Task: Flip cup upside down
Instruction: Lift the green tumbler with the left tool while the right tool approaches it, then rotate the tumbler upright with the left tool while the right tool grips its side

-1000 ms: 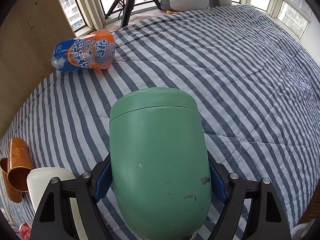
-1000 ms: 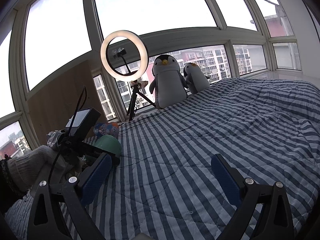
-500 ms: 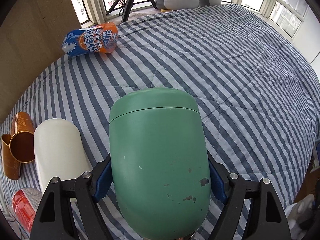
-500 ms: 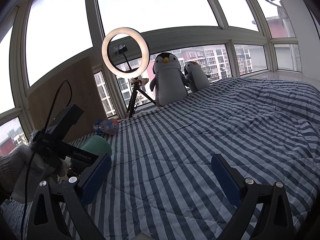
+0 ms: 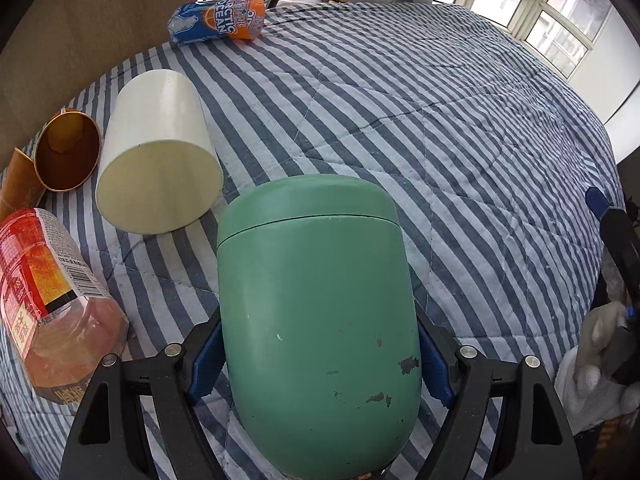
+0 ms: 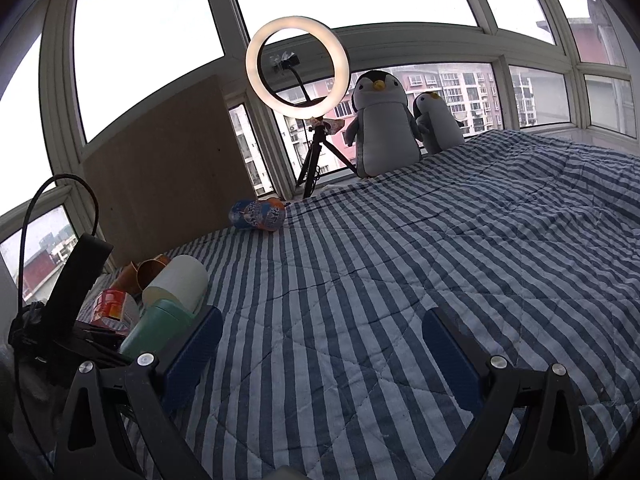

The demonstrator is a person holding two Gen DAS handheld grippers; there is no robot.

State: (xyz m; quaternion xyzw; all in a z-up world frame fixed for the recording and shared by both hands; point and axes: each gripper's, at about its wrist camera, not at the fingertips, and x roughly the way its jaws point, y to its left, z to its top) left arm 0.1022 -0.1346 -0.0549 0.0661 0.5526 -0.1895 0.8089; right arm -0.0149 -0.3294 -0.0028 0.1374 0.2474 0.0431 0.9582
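While the left gripper (image 5: 316, 364) clamps its blue pads (image 5: 434, 368) on either side of the green cup (image 5: 316, 320), the cup hangs over the striped quilt (image 5: 440, 128), its flat lidded end pointing away from the camera. To its left lie a white cup (image 5: 156, 136), a copper cup (image 5: 66, 152) and a red-labelled bottle (image 5: 48, 300), all on their sides. Farther off lies an orange-and-blue can (image 5: 218, 20). The right gripper (image 6: 320, 356) hovers over the quilt, spread wide and empty, near two plush penguins (image 6: 382, 124) and a ring light (image 6: 297, 62).
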